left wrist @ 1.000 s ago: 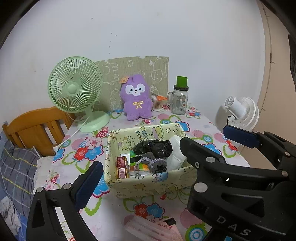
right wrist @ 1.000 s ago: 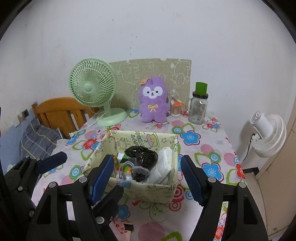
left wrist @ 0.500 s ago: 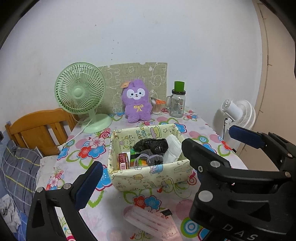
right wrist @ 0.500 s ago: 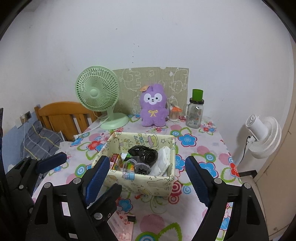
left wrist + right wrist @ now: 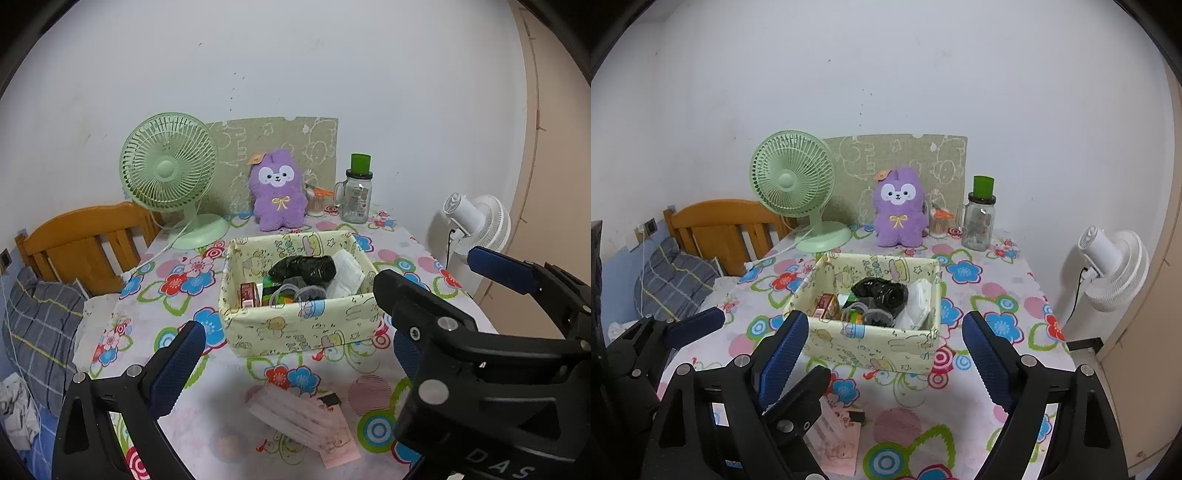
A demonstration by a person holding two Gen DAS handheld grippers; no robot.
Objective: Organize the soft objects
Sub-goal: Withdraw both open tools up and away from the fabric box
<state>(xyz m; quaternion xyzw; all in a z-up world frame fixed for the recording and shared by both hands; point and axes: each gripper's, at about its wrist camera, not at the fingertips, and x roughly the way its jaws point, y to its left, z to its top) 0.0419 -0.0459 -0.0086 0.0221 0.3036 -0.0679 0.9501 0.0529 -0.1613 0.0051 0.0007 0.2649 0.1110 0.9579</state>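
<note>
Opening wider, the right gripper (image 5: 882, 354) has nothing between its blue pads (image 5: 783, 350); it hangs above the near counter (image 5: 990, 295), aimed at the fabric basket (image 5: 871, 347). Left gripper (image 5: 291, 354) has its jaws well apart and empty too, low at the near edge, and in its own view the right gripper's body crosses in front on the right side.

Soft stuff sits inside the basket: a black bundle (image 5: 881, 291), a white folded cloth (image 5: 918, 302) against the right wall, a grey knit piece (image 5: 875, 315), plus a small red box (image 5: 827, 306) and something green (too small to tell). Purple plush toy (image 5: 899, 210) stands upright at the back of the counter, well apart from the basket. It looks like the likely soft item left out, though that is a guess.

To do the next reach well: go over the basket, not through it, keep the jaws wide for the plush body, and grip at mid-torso so it does not flop.

In the way or near: a glass jar with green lid (image 5: 979, 218) just beside the plush on its right, a small cotton-swab cup (image 5: 938, 221) between them, and a green desk fan (image 5: 796, 184) with its cord on the left. A pink packet (image 5: 306, 424) lies flat on the near counter below the grippers. White fan (image 5: 1112, 266) stands off the counter at right.
</note>
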